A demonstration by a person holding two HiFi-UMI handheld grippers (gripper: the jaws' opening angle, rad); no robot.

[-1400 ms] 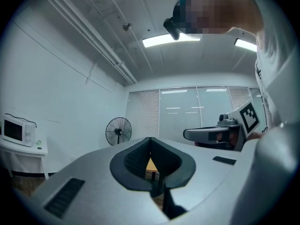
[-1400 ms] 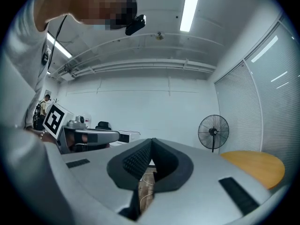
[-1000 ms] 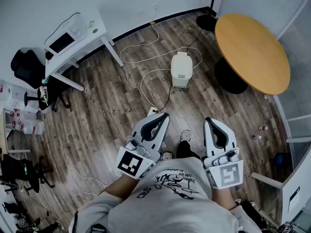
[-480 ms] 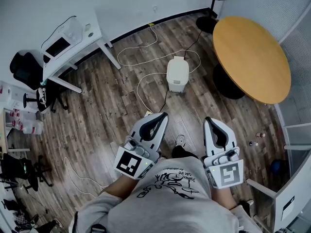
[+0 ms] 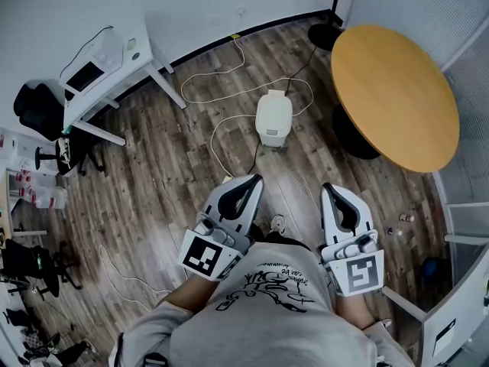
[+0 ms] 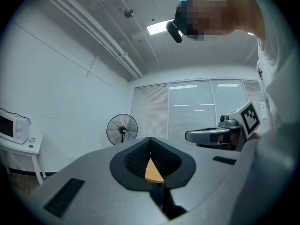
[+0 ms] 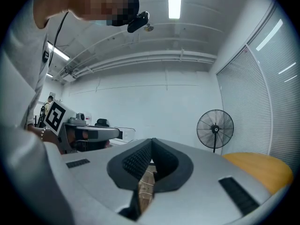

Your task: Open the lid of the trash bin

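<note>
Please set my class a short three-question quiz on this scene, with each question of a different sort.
1. True or false: the lid of the trash bin is already open.
2. Multiple choice: in the head view, what stands to the right of the bin?
A. a round wooden table
B. a sofa
C. a fridge
3. Fill in the blank: the jaws of the left gripper and the right gripper are both ____, with nothing held between them.

Key: 1 false; 2 A; 3 shut.
</note>
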